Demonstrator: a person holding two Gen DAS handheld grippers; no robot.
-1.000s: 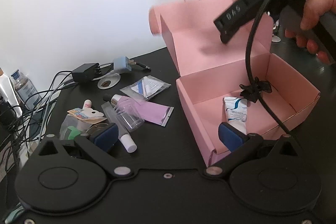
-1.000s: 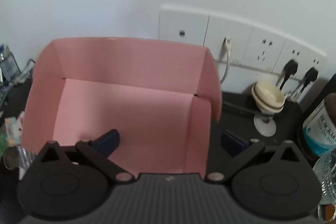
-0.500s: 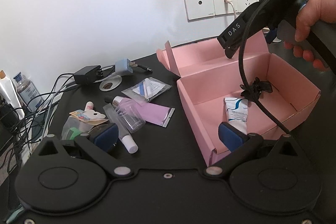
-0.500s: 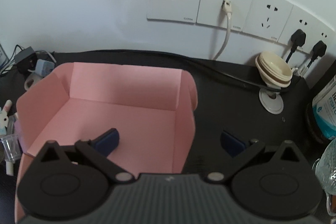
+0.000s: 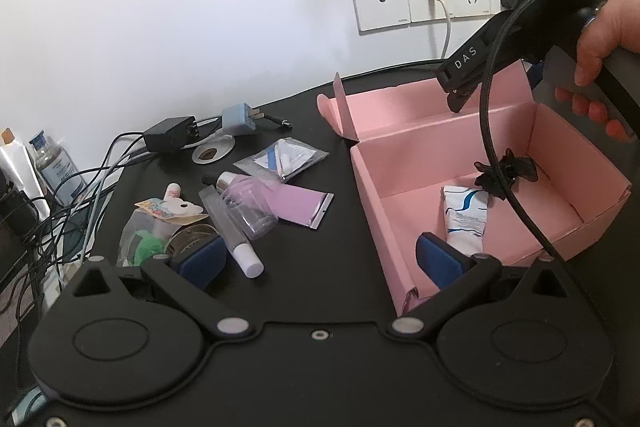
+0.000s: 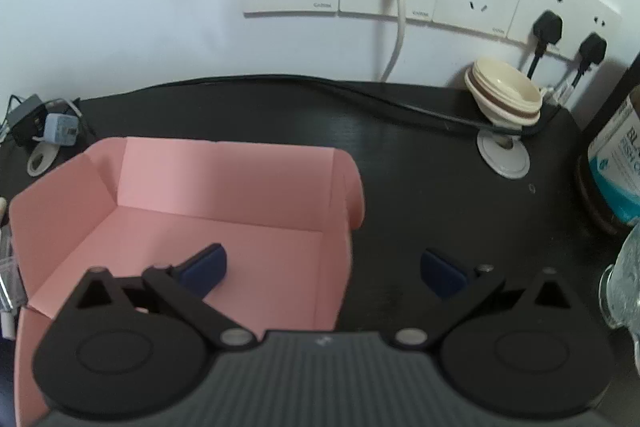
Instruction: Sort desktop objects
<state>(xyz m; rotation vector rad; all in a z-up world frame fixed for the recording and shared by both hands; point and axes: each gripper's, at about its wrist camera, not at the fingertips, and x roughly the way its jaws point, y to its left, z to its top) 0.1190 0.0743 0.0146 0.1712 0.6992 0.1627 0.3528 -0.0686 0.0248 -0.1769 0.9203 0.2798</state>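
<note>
Both sets of jaws stand wide apart and hold nothing. The left gripper (image 5: 320,259) hovers low over the black desk (image 5: 328,267), its left pad above the loose clutter and its right pad at the near corner of the open pink cardboard box (image 5: 560,227). The right gripper (image 6: 324,267) straddles the right wall of the box's flattened lid (image 6: 224,195): one pad over pink card, the other over bare desk.

The lid lies folded back flat behind the box, with one side flap standing upright at its left end. The box's near-left corner looks slightly crumpled. Inside, a white tube with blue wave markings (image 5: 466,219) lies flat on the floor near the front wall, its long axis running front to back, the crimped end toward the back wall. The rest of the box floor is open. A black cable with a small black bow (image 5: 506,173) hangs from the right gripper across the box.

Left of the box, a strip of bare desk separates it from the pile: a clear plastic bottle (image 5: 250,205), a lilac foil sachet (image 5: 300,205), a slim clear tube with a white cap (image 5: 232,231) pointing cap-first toward the camera, and a silver sachet (image 5: 284,157). To the right of the lid the desk is open up to a cream bowl (image 6: 504,93) near the wall.
</note>
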